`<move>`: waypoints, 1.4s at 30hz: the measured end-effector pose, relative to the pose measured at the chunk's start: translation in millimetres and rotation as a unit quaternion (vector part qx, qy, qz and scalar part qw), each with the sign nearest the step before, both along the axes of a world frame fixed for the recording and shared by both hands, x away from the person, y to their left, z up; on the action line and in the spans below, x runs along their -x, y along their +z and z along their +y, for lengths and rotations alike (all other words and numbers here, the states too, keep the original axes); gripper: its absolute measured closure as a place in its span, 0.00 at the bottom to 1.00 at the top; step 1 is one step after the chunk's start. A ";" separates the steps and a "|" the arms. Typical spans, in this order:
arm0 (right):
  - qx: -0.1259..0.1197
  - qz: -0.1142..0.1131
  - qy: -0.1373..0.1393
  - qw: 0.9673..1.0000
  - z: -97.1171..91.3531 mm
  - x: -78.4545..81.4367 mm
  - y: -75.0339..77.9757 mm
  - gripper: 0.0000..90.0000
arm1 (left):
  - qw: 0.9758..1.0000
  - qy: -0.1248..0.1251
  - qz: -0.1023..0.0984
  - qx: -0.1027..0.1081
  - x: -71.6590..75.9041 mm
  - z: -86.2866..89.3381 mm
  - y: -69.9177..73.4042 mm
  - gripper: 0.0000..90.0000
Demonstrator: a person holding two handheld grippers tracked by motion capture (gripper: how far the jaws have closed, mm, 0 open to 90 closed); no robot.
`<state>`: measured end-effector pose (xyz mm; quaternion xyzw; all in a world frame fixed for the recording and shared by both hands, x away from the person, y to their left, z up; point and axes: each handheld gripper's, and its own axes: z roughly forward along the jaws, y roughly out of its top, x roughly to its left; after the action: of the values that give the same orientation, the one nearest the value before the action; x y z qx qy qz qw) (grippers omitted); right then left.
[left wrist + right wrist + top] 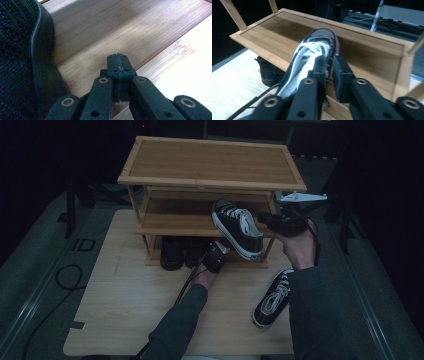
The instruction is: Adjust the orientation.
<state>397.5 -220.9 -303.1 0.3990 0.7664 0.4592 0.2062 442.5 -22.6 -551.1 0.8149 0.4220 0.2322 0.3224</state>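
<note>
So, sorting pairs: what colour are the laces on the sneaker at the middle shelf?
White laces, clearest in the high view.

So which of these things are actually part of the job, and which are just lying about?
In the job:
- sneaker, held at its side wall by the right gripper, toe over the middle shelf of the rack
- second sneaker on the table, likely next

Lying about:
- dark shoes under the rack
- left gripper, shut and empty beside them
</note>
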 end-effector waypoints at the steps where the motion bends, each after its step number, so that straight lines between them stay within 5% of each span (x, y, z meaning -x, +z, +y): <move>1: 0.007 -0.001 -0.002 1.000 -1.7 1.1 0.4 0.98 | 1.000 0.000 0.000 0.000 0.0 0.0 0.0 1.00; 4: 0.027 0.003 -0.014 1.000 -6.4 3.2 -2.5 1.00 | 1.000 0.000 0.000 0.000 0.0 -0.1 -0.1 1.00; 13: 0.034 0.017 -0.013 0.999 -16.9 16.7 -15.8 1.00 | 1.000 -0.001 0.001 -0.002 -0.2 -0.1 0.3 1.00; 33: 0.051 0.013 0.029 0.998 -15.7 78.3 -34.0 1.00 | 1.000 0.001 0.001 -0.001 0.1 -0.4 0.2 1.00; 42: 0.062 0.024 0.041 0.997 -10.6 84.5 -46.4 1.00 | 1.000 -0.001 0.001 0.001 0.0 -0.2 0.0 1.00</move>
<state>313.0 -231.5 -349.6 0.3646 0.8140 0.4090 0.1927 442.5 -22.8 -551.1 0.8150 0.4217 0.2310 0.3234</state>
